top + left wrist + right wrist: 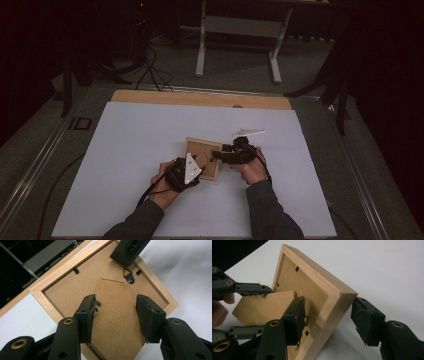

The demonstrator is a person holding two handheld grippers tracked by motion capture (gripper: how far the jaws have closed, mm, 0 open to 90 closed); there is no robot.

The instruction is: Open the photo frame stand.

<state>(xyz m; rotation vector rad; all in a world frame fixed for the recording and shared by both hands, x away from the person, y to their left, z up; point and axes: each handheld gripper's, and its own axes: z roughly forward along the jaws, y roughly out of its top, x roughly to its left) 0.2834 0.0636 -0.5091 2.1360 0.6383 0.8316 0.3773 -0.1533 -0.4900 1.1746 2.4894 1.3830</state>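
a wooden picture frame [202,158] lies face down on the white table top [130,150], a little right of the middle and nearer the front edge than the back. its brown backing board [75,290] sits inside the wooden rim, held by small black clips [76,270] along the inner edge, with a metal hanger [129,276] near one side. a stand flap [117,315] of the same brown board is hinged to the backing and lifts off it at an angle.

the left gripper [186,170] comes in from the front-left of the frame. in the left gripper view its jaws stand apart on either side of the stand flap; the left pad sits at the flap's edge, the right pad is just beside the other edge, and whether either presses on it i cannot tell.

the right gripper [220,155] reaches in from the right side of the frame. in the right gripper view its jaws straddle the frame's near corner: one black pad lies over the backing board inside the rim, the other stands off the outer wood with a clear gap, so the grip is released. the frame's corner [337,297] looks raised toward that camera, tilted off the table top.

the person's hands hold both grippers close together over the frame, sleeves coming from the front edge.
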